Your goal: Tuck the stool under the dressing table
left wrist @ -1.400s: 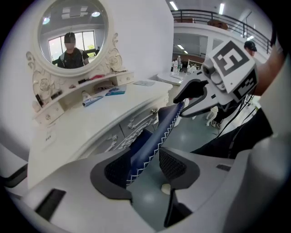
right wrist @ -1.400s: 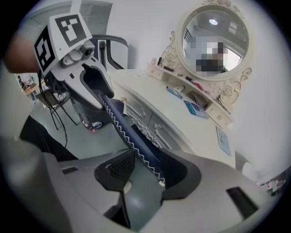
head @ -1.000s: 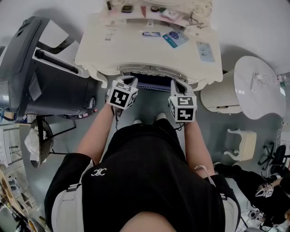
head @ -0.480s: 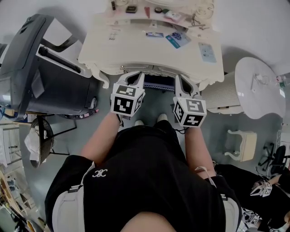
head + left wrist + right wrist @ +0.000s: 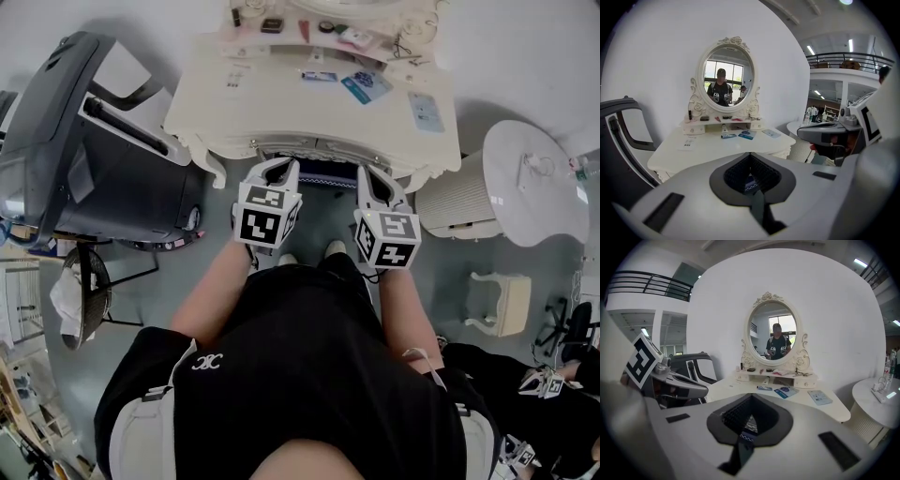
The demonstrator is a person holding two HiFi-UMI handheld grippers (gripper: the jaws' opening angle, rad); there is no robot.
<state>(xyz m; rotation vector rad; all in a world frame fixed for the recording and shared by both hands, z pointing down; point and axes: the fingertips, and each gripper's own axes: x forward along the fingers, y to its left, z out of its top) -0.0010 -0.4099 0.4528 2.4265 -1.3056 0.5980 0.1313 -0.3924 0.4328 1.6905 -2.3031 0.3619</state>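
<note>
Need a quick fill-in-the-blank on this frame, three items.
1. The left gripper and right gripper both have jaws ____.
2. The stool sits mostly ____ the dressing table.
3. The mirror on that table is ____ in shape.
Missing words: shut; under; oval

Smooth, cream-painted dressing table [image 5: 281,112]

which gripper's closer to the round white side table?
Right. The right gripper hangs at the dressing table front, on the side of the round white side table; the left gripper is beside it, farther left.
</note>
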